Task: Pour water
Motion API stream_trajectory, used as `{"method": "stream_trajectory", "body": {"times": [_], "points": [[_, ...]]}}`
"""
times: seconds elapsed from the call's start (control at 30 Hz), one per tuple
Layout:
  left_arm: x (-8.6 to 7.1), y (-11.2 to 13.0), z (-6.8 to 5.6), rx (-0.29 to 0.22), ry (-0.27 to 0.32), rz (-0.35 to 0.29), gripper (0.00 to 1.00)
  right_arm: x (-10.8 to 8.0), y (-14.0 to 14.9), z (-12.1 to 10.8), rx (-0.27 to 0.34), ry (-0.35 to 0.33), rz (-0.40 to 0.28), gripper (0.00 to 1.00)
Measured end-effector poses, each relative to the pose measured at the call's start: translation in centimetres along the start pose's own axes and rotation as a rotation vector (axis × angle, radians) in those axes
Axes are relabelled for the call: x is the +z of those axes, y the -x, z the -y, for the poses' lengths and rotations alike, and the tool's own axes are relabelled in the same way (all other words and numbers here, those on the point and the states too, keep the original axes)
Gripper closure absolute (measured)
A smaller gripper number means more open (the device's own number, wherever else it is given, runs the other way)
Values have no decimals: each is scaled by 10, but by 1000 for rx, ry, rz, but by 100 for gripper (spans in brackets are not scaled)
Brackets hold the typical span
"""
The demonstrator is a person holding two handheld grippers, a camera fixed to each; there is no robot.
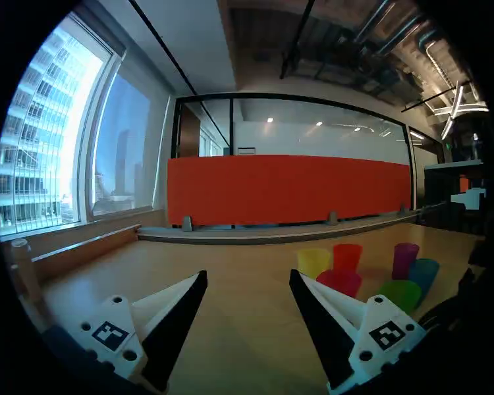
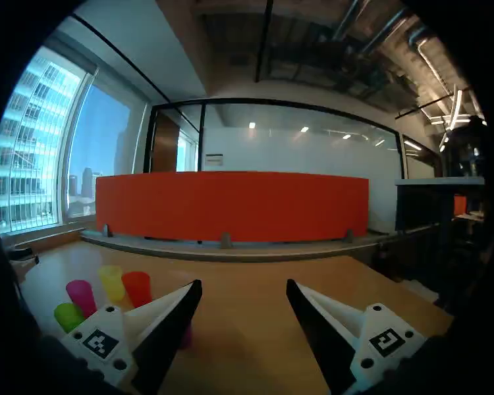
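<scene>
Several coloured plastic cups stand in a cluster on the wooden table. In the left gripper view they lie ahead to the right: a yellow cup point(image 1: 313, 261), an orange cup point(image 1: 347, 255), a red cup point(image 1: 340, 282), a magenta cup point(image 1: 405, 258), a blue cup point(image 1: 423, 272) and a green cup point(image 1: 400, 294). My left gripper point(image 1: 247, 272) is open and holds nothing, its right finger partly covering the red cup. In the right gripper view the green cup point(image 2: 68, 316), magenta cup point(image 2: 82, 296), yellow cup point(image 2: 112, 282) and orange cup point(image 2: 137, 287) sit low on the left. My right gripper point(image 2: 244, 283) is open over bare table.
An orange divider panel point(image 1: 286, 189) runs along the far edge of the wooden table point(image 1: 247, 309). Tall windows point(image 1: 43, 164) line the left wall. In the right gripper view the table's right edge point(image 2: 405, 289) drops off beside dark furniture.
</scene>
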State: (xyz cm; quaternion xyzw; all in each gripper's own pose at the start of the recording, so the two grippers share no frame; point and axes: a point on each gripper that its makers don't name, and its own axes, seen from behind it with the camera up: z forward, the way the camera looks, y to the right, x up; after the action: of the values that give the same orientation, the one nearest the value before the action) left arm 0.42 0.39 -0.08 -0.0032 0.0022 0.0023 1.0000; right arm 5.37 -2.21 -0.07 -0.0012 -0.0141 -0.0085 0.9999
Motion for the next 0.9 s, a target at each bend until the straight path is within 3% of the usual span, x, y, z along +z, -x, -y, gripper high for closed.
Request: {"method": "stream_trajectory", "body": {"times": [0.9], "points": [[2,2,-2,-5,13,3,8,-8,-5,-6,-14,9,-10,1]]}}
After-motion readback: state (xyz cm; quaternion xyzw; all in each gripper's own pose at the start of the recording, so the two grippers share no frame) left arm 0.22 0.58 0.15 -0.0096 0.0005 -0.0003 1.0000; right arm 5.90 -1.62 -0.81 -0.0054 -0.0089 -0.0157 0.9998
